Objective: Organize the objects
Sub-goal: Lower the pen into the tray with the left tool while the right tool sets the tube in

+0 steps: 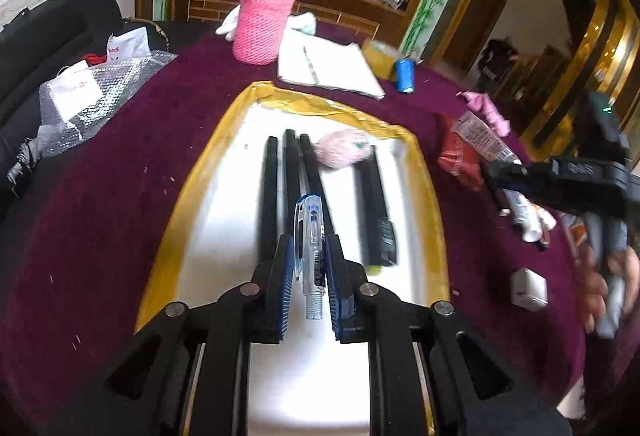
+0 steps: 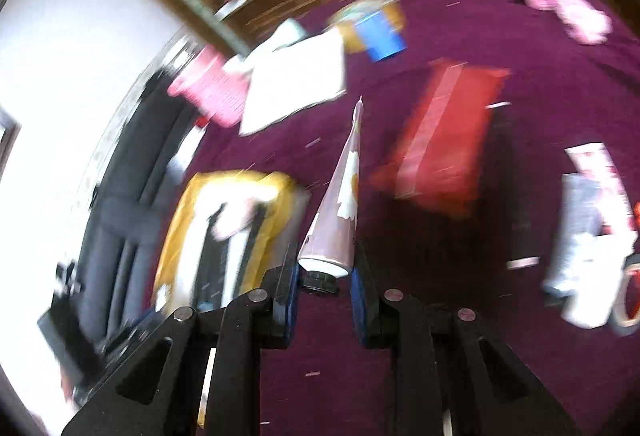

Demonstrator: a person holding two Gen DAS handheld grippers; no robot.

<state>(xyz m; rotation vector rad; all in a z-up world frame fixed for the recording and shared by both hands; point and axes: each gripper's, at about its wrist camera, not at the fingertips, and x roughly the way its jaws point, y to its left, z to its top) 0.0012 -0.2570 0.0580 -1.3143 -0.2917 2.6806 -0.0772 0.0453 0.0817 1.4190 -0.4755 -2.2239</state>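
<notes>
Your left gripper (image 1: 307, 256) clamps a light, stiff, slippery clear pen (image 1: 309, 248) mid-barrel over the tray (image 1: 424, 172); your right gripper (image 2: 325, 268) pinches a soft tube (image 2: 340, 212) near its cap.

The black plastic left gripper (image 1: 307, 272) has two angular fingers lined with ribbed blue pads (image 1: 286, 276), joined by linkage arms with round silver pivot pins (image 1: 251, 289). The black right gripper (image 2: 325, 282) is built alike: blue pads (image 2: 291, 292), silver pins (image 2: 258, 294), triangular cut-outs in its arms.
</notes>
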